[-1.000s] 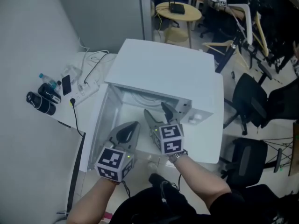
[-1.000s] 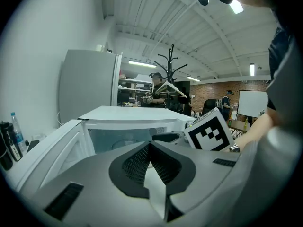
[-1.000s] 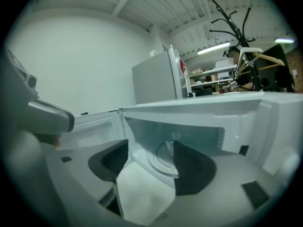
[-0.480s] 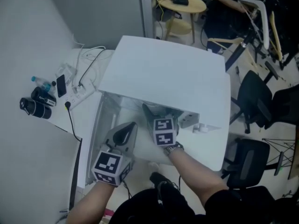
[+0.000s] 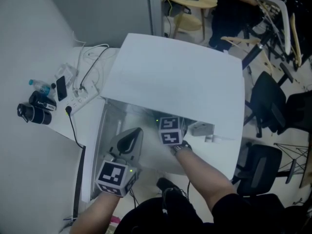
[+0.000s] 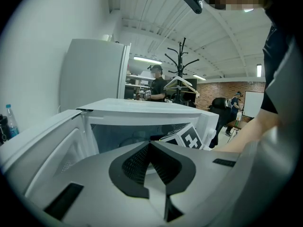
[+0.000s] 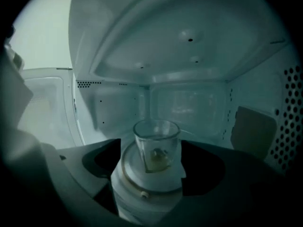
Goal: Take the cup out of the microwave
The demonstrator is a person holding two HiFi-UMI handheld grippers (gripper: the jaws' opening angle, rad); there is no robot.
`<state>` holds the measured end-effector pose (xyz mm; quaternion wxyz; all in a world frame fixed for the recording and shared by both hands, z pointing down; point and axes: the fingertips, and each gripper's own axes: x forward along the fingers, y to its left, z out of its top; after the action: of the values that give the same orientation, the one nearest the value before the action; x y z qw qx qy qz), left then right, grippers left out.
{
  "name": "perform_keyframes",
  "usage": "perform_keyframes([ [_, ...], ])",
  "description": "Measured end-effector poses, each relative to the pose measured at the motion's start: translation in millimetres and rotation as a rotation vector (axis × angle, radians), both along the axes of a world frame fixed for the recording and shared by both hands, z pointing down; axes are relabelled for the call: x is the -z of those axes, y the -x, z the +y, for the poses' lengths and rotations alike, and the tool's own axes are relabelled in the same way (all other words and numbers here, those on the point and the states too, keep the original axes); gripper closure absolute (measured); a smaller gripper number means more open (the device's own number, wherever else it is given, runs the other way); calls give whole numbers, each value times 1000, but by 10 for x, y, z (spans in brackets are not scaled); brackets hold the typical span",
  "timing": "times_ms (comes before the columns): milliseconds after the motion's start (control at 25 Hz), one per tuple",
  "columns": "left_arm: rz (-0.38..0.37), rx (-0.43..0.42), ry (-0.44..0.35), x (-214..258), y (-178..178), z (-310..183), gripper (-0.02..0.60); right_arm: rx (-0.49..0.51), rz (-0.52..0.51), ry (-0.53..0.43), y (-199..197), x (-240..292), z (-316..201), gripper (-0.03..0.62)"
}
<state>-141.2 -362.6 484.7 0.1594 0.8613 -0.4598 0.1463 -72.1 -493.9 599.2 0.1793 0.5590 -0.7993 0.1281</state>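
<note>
A pale grey surface [image 5: 29,150] carries a white box-shaped microwave oven [image 5: 175,77], whose white door [image 5: 97,145] is swung open at the left. The grey right gripper [image 7: 152,146] is reached into the oven cavity. Its jaws have just been opening and are spread wide, with the clear glass cup [image 7: 156,141] framed between them and touched by neither pad. The grey left gripper [image 6: 150,145] is held outside the opening, beside the door, with its jaws closed together on nothing. A cube with black-and-white square markers [image 5: 169,130] is borne on each gripper; the print is a block pattern. Inside the oven the cup is stood upright on the middle of a round white turntable [image 7: 142,186], with a little yellowish matter lying at its bottom. On the surface to the left of the oven are laid a white power strip [image 5: 84,96] with cables, two black cylinders [image 5: 34,112], a black phone [image 5: 61,87] and a small blue-capped bottle [image 5: 39,87]. The bottle's label is too small to be read.
</note>
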Motion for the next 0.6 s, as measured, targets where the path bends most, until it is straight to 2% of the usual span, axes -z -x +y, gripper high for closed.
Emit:
perform_keyframes([
  [600, -2, 9, 15, -47, 57, -34, 586, 29, 45, 22, 49, -136, -225, 168],
])
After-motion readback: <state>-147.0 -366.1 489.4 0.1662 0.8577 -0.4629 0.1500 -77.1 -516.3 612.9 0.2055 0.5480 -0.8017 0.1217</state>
